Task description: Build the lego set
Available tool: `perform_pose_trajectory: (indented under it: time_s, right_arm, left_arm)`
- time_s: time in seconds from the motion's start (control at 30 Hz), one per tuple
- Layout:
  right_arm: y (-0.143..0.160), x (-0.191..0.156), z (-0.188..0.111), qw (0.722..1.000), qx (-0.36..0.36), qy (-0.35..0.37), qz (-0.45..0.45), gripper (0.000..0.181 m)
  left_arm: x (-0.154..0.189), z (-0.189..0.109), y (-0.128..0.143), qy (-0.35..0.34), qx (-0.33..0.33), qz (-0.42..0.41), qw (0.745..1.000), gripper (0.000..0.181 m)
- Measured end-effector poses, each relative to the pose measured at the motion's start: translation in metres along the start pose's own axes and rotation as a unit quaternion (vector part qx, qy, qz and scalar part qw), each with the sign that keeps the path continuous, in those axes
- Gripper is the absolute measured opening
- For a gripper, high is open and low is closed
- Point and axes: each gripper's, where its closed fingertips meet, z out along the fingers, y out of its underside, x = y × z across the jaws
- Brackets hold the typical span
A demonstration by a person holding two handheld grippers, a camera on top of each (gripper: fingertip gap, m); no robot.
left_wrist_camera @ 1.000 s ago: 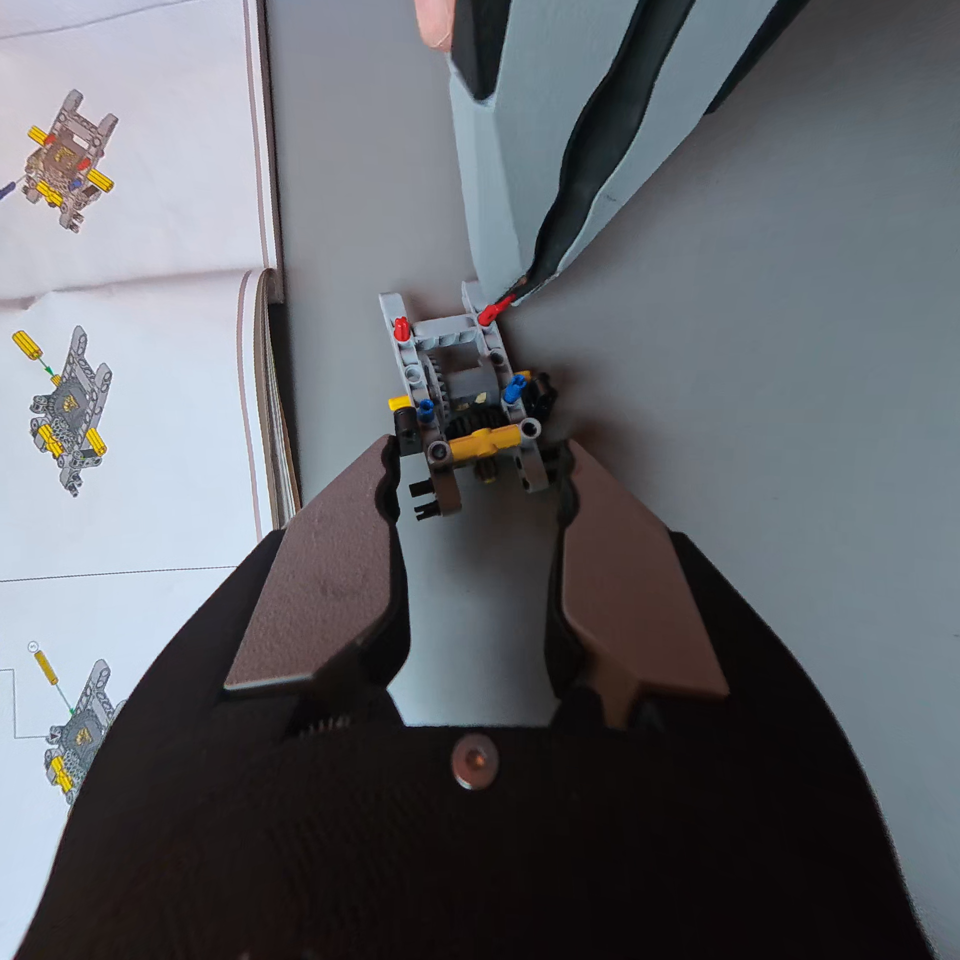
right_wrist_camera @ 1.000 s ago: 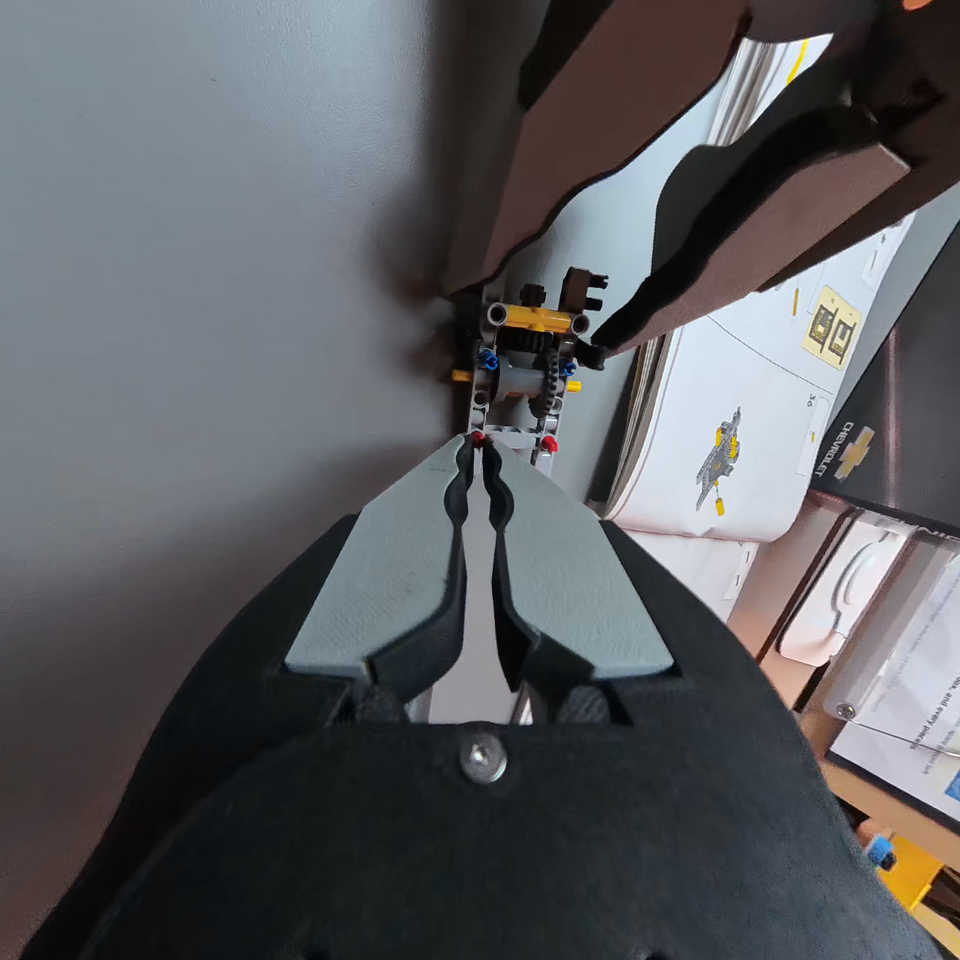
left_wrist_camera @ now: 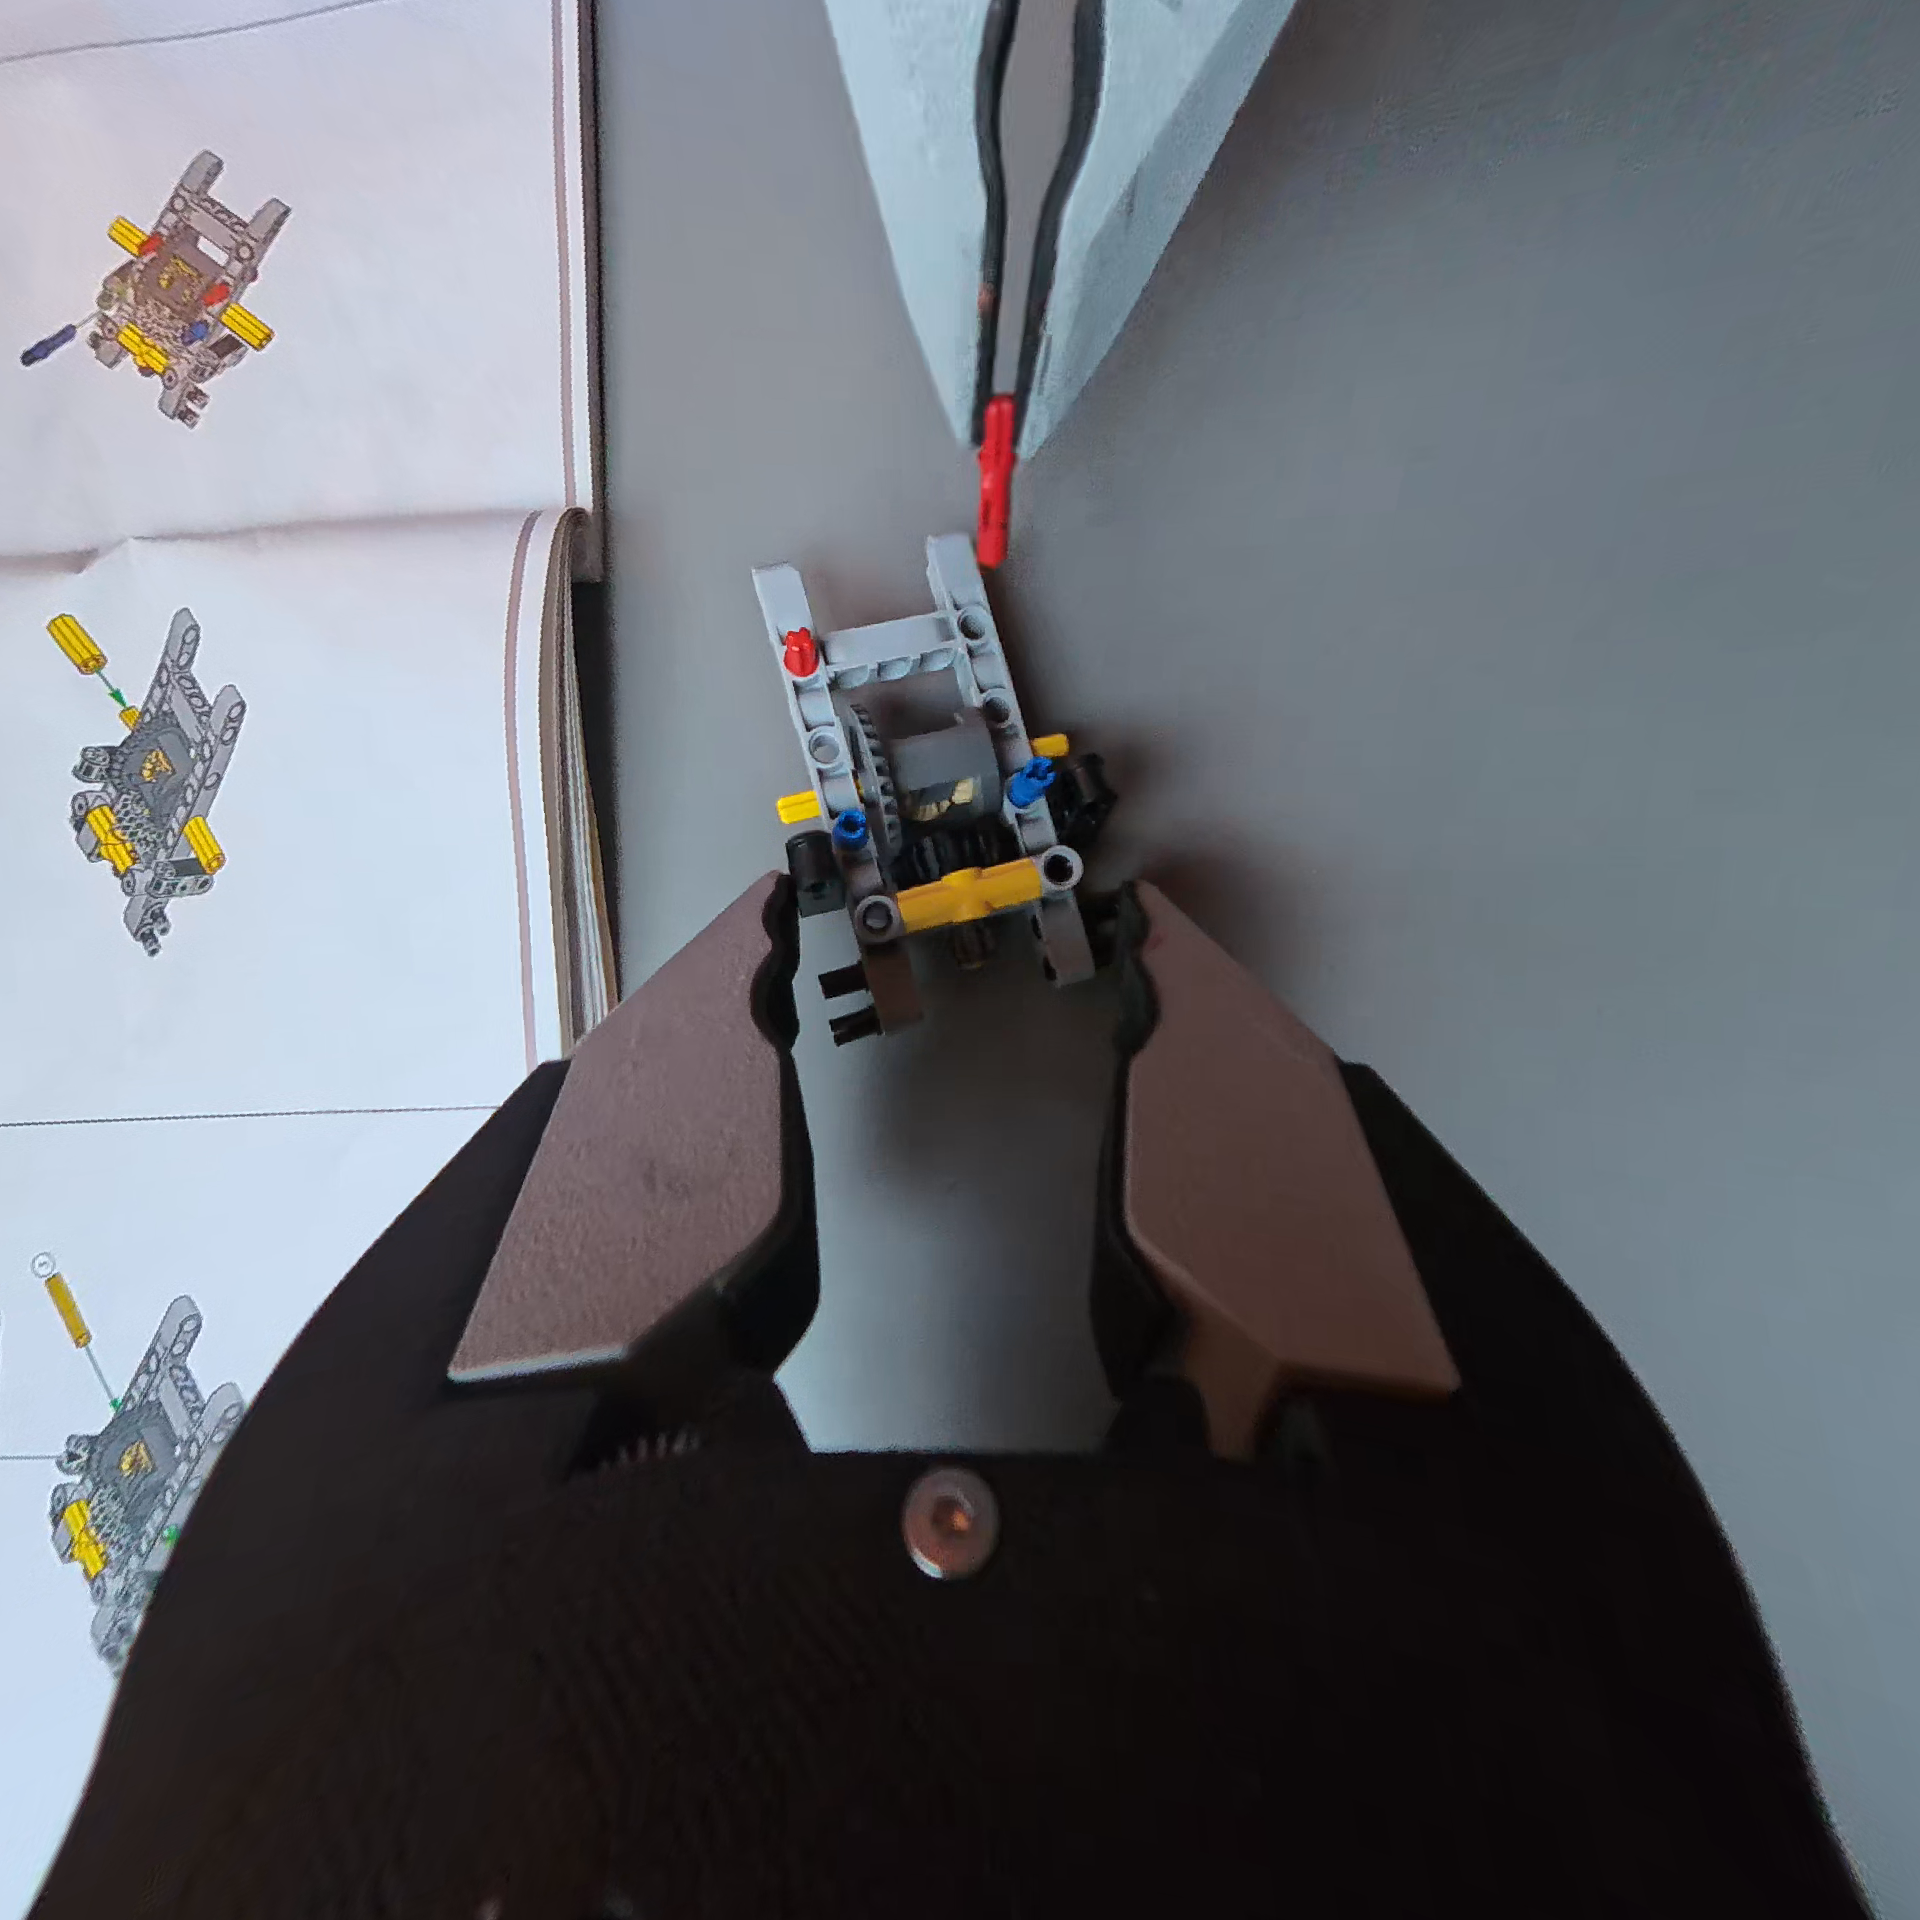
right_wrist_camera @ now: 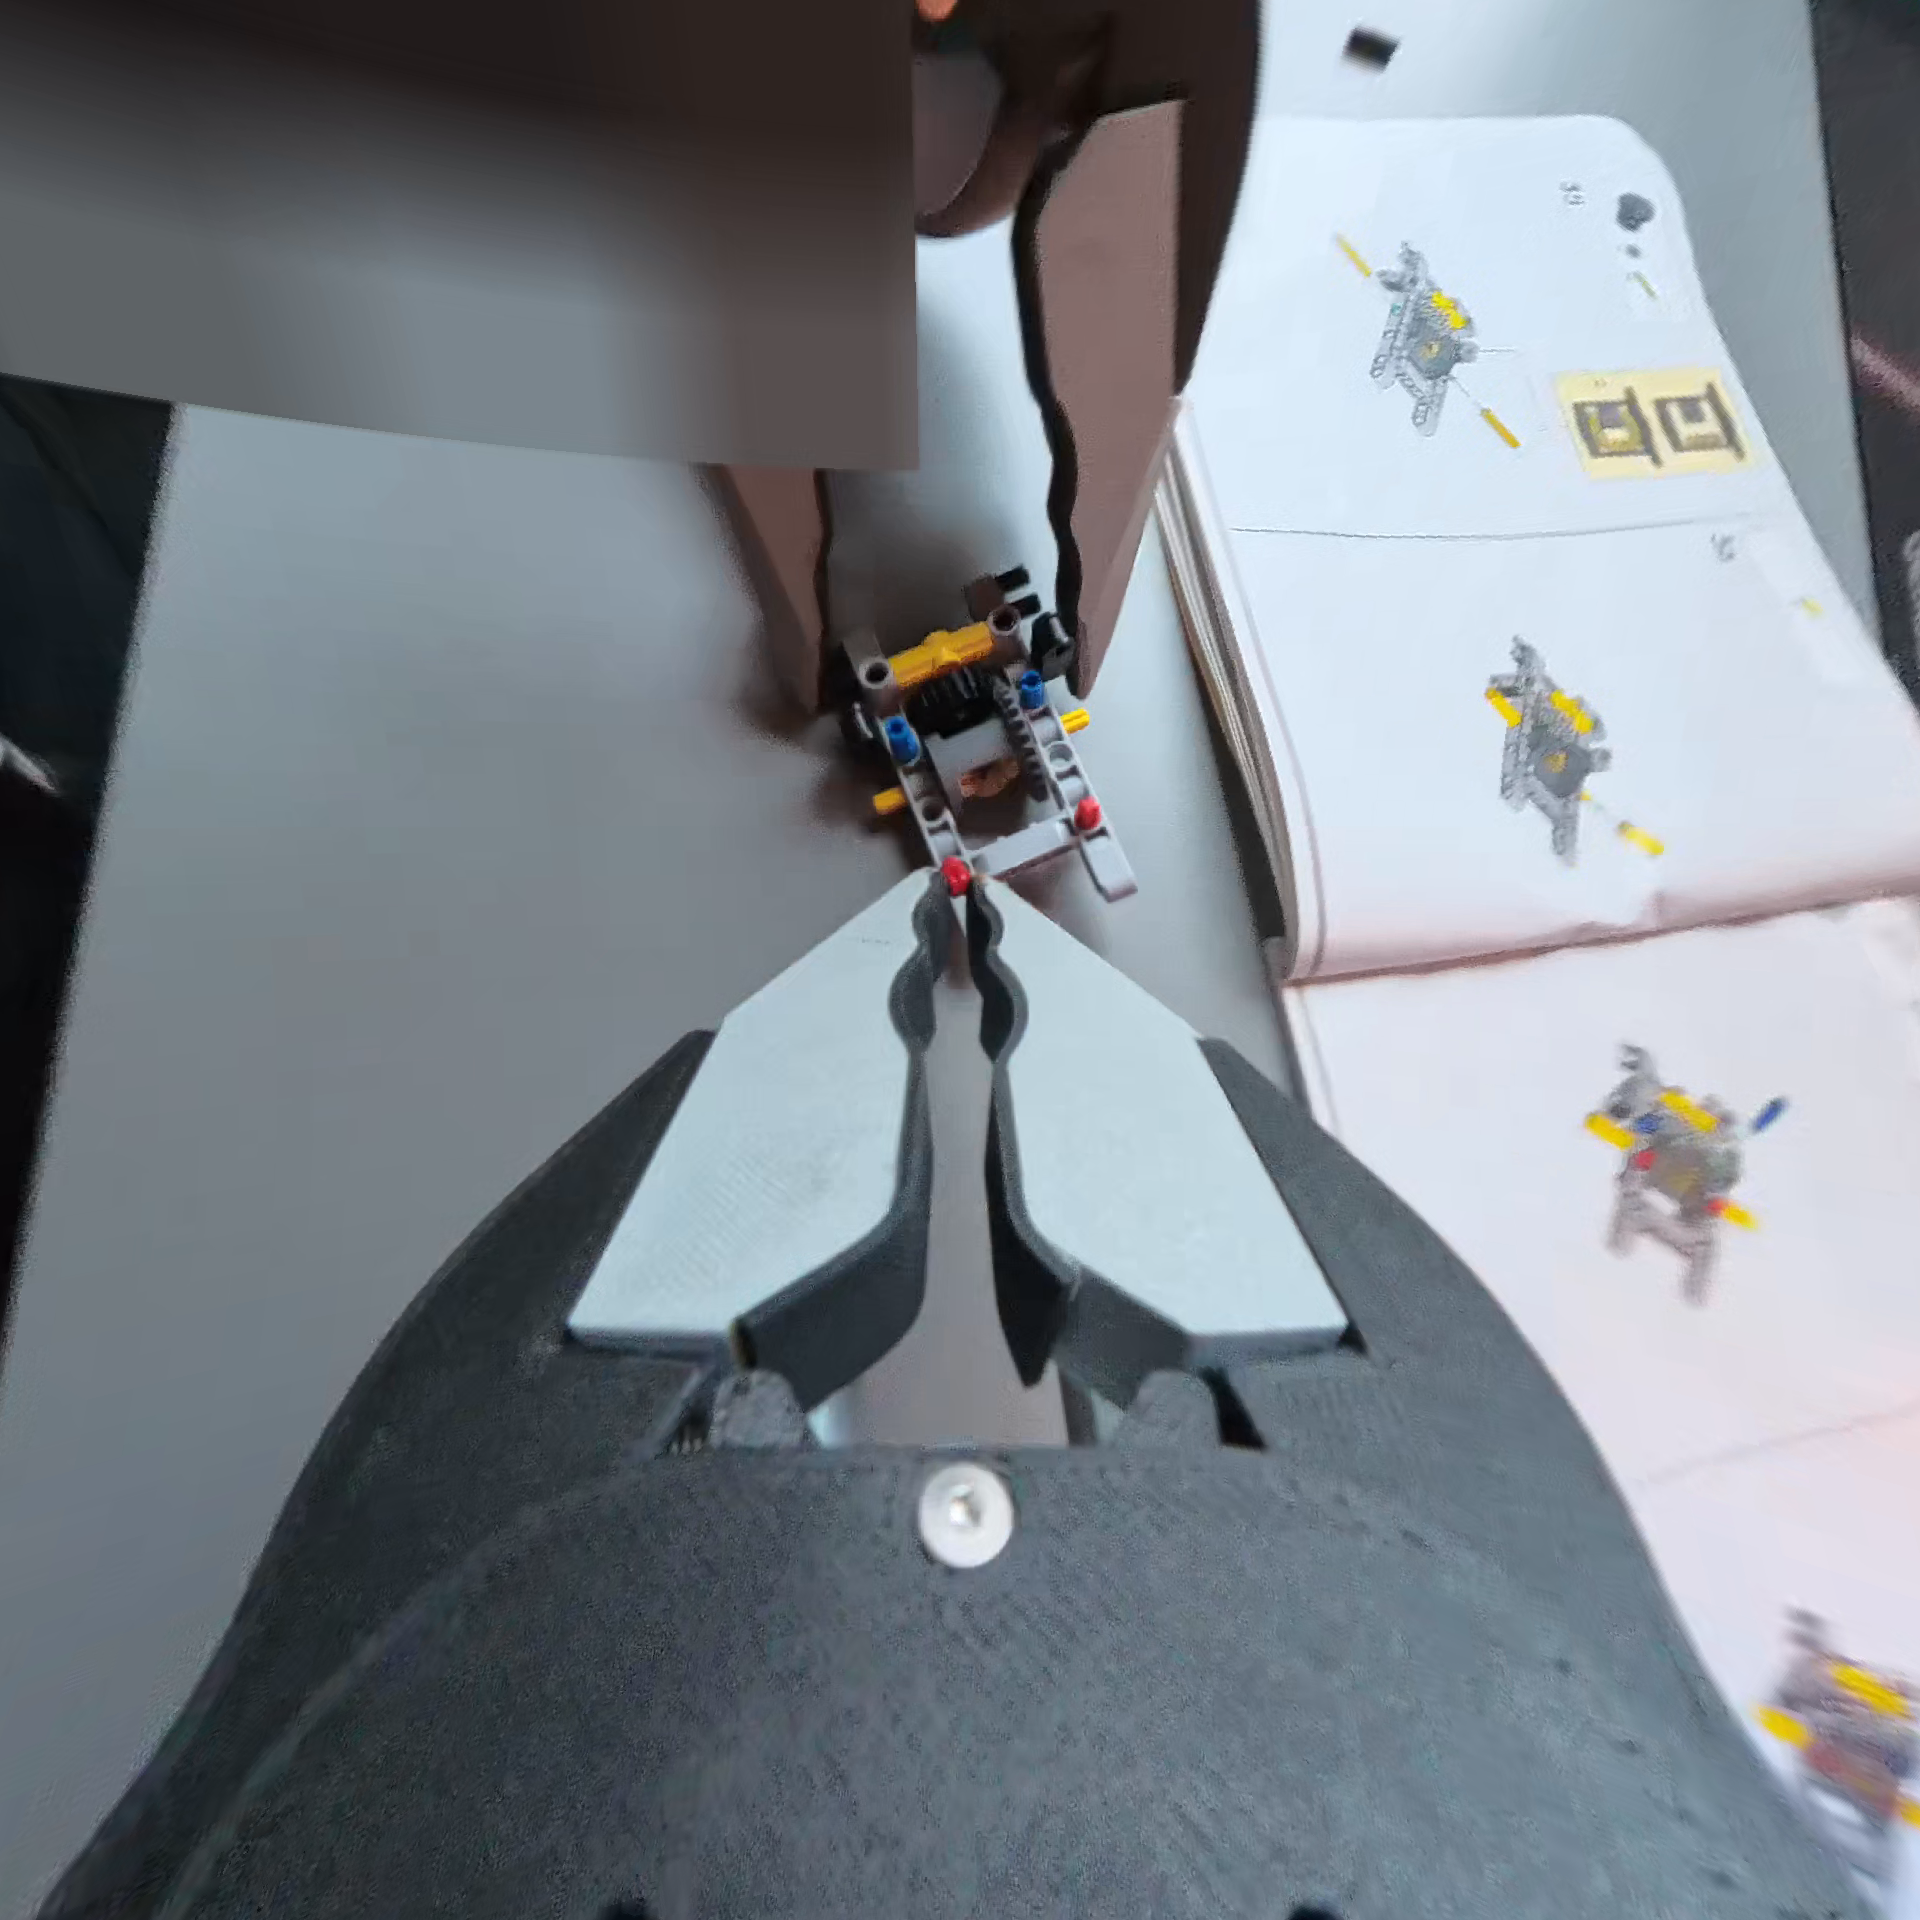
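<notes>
Left wrist view first: the left gripper (left_wrist_camera: 961, 914), with brown fingers (left_wrist_camera: 665, 1143), stands spread wide, and the near end of the lego assembly (left_wrist_camera: 925, 790) sits between its tips. The left fingertip lies just beside a black piece on the model's flank; whether either tip really presses on the model I cannot tell. The assembly rests on the grey surface (left_wrist_camera: 1507, 727): two light grey beams joined by a crossbar, a grey gear and a drum-shaped piece in the middle, a yellow bar (left_wrist_camera: 966, 891) across the near end, blue pins on both sides and a red pin (left_wrist_camera: 798, 652) standing on the left beam. Past the far end of the model, up and slightly right of the left gripper, the pale grey right gripper (left_wrist_camera: 1003, 436) is pressed together on a red axle pin (left_wrist_camera: 994, 483), held nearly upright with its lower tip just above the right beam's end. To the left of the gripper lies the open instruction booklet (left_wrist_camera: 260, 727).

Right wrist view: the right gripper (right_wrist_camera: 958, 883) pinches that red axle pin (right_wrist_camera: 957, 878) at its very tips, right at the near corner of the model (right_wrist_camera: 987, 758). Beyond it the brown fingers of the left gripper (right_wrist_camera: 951, 681) flank the far end. The booklet (right_wrist_camera: 1558, 623) spreads out on the right.
</notes>
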Motion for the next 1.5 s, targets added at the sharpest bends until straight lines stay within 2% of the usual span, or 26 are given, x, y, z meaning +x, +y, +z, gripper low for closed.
perform_pose_trajectory:
  time_s: [0.23,0.43,0.5,0.6,0.77,0.83,1.03,1.27,1.5]
  right_arm:
    - [-0.007,0.0,-0.008,0.99,0.098,0.004,0.099,0.0]
    - [-0.035,-0.002,-0.018,0.965,0.213,-0.013,0.151,0.0]
    - [-0.041,-0.002,-0.019,0.957,0.239,-0.016,0.162,0.0]
    - [-0.048,-0.004,-0.019,0.951,0.262,-0.023,0.165,0.0]
    - [-0.053,-0.011,-0.012,0.957,0.254,-0.024,0.135,0.0]
    - [-0.053,-0.012,-0.01,0.961,0.248,-0.019,0.122,0.0]
    - [-0.048,-0.013,-0.006,0.976,0.203,0.007,0.082,0.001]
    - [-0.045,-0.026,0.001,0.983,0.181,-0.015,0.038,0.012]
    - [-0.035,-0.021,0.012,0.988,0.156,-0.002,0.004,0.002]
  left_arm:
    - [-0.001,-0.017,-0.014,-0.014,0.041,-0.001,0.999,0.063]
    - [0.006,-0.04,-0.051,-0.02,0.14,-0.004,0.99,0.038]
    - [0.004,-0.042,-0.059,-0.038,0.16,0.0,0.986,0.036]
    - [0.007,-0.039,-0.06,-0.038,0.162,0.008,0.986,0.018]
    - [0.013,-0.034,-0.063,-0.015,0.167,-0.002,0.986,0.02]
    - [0.016,-0.034,-0.063,-0.009,0.172,0.005,0.985,0.002]
    - [0.015,-0.029,-0.059,-0.019,0.158,0.012,0.987,0.001]
    - [0.024,-0.021,-0.057,-0.038,0.155,0.018,0.987,0.002]
    - [0.022,-0.011,-0.047,-0.054,0.126,0.036,0.99,0.001]
